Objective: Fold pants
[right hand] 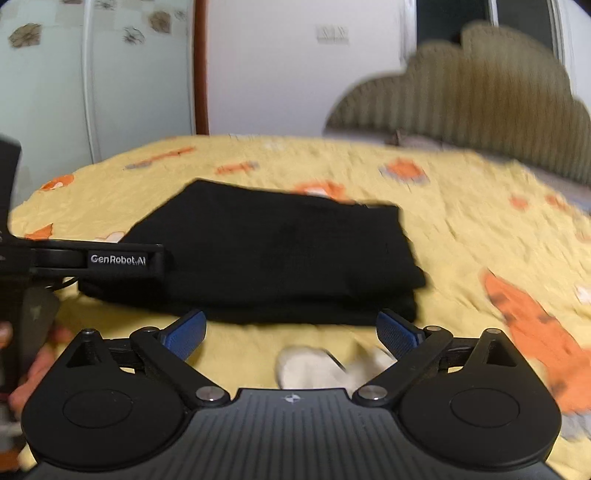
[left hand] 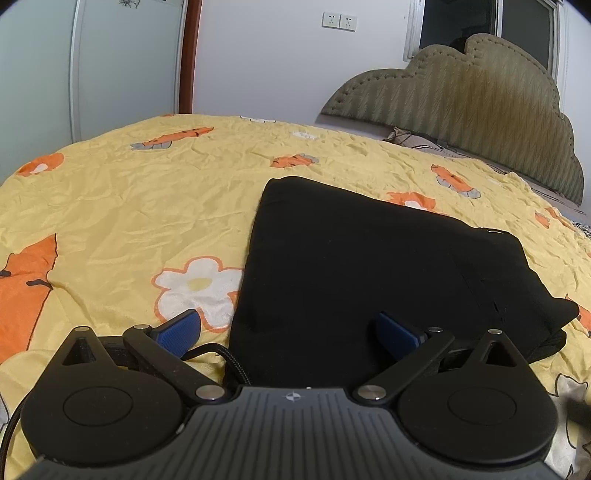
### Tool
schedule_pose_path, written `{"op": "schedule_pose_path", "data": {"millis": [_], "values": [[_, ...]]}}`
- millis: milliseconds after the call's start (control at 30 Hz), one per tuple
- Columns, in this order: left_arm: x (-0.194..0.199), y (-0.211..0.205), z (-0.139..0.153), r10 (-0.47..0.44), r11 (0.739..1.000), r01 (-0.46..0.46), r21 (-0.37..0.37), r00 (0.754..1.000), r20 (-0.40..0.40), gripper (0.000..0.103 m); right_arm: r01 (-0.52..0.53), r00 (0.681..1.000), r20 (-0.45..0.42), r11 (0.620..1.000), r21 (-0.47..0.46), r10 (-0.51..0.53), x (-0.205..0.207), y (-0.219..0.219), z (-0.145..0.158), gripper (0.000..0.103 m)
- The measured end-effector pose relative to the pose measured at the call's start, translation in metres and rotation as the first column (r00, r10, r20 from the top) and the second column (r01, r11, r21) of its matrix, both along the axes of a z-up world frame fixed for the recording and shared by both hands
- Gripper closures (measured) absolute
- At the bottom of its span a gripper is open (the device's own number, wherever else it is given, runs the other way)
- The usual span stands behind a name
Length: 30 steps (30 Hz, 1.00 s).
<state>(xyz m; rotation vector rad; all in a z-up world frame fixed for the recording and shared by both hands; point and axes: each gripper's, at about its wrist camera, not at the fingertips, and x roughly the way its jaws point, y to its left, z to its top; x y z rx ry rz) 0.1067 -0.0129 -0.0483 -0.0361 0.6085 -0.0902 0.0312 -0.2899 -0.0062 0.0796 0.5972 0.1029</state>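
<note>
The black pants (left hand: 369, 266) lie folded into a thick rectangle on the yellow flowered bedsheet (left hand: 129, 206). My left gripper (left hand: 290, 332) is open at the near edge of the pile, its left blue pad over the sheet and its right pad over the black cloth. In the right wrist view the folded pants (right hand: 280, 251) lie just beyond my right gripper (right hand: 291, 332), which is open and holds nothing, with bare sheet between its blue pads. The left gripper's black body (right hand: 92, 258) reaches in from the left against the pile's near left corner. The right wrist view is blurred.
A padded olive headboard (left hand: 480, 110) stands at the back right, with a pillow edge below it. A white wall with sockets (left hand: 339, 21) and a pale wardrobe door (left hand: 122, 66) lie beyond the bed. A person's hand (right hand: 33, 365) shows at the left edge.
</note>
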Motion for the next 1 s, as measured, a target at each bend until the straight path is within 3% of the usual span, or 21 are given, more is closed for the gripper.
{"op": "schedule_pose_path", "data": {"millis": [67, 133, 233, 367, 533, 700, 867, 1000], "values": [[-0.001, -0.001, 0.0, -0.002, 1.0, 0.002, 0.01, 1.0, 0.004, 0.0, 0.031, 0.999, 0.039, 0.998, 0.048, -0.033, -0.021, -0.023, 0.031, 0.004], [-0.001, -0.002, 0.0, -0.008, 1.0, 0.007, 0.02, 1.0, 0.006, 0.0, 0.038, 0.989, 0.141, 0.997, 0.067, -0.048, -0.043, -0.037, 0.062, 0.0], [-0.002, -0.004, 0.001, -0.009, 0.999, 0.008, 0.039, 1.0, 0.011, 0.0, -0.038, 0.968, 0.247, 0.999, 0.016, 0.033, -0.046, -0.032, 0.077, 0.0], [-0.002, -0.007, 0.001, -0.013, 0.998, 0.012, 0.063, 1.0, 0.021, 0.0, -0.036, 0.981, 0.192, 0.999, 0.02, 0.031, 0.003, -0.002, 0.034, 0.0], [-0.003, -0.008, 0.001, -0.021, 0.997, 0.019, 0.075, 0.999, 0.03, 0.0, -0.01, 0.972, 0.236, 1.0, -0.022, 0.015, 0.036, 0.029, -0.022, 0.0], [-0.003, -0.01, 0.001, -0.024, 0.996, 0.021, 0.087, 0.999, 0.035, 0.0, -0.013, 0.975, 0.22, 0.999, -0.053, 0.024, 0.037, 0.034, -0.025, 0.0], [-0.004, -0.011, 0.001, -0.032, 0.995, 0.028, 0.097, 0.999, 0.04, 0.0, 0.036, 0.987, 0.157, 0.999, -0.04, -0.03, 0.047, 0.028, -0.028, 0.0], [-0.004, -0.009, 0.001, -0.039, 0.995, 0.035, 0.089, 0.998, 0.04, 0.0, 0.034, 0.987, 0.161, 0.999, -0.016, -0.031, 0.046, 0.024, -0.03, 0.0]]}}
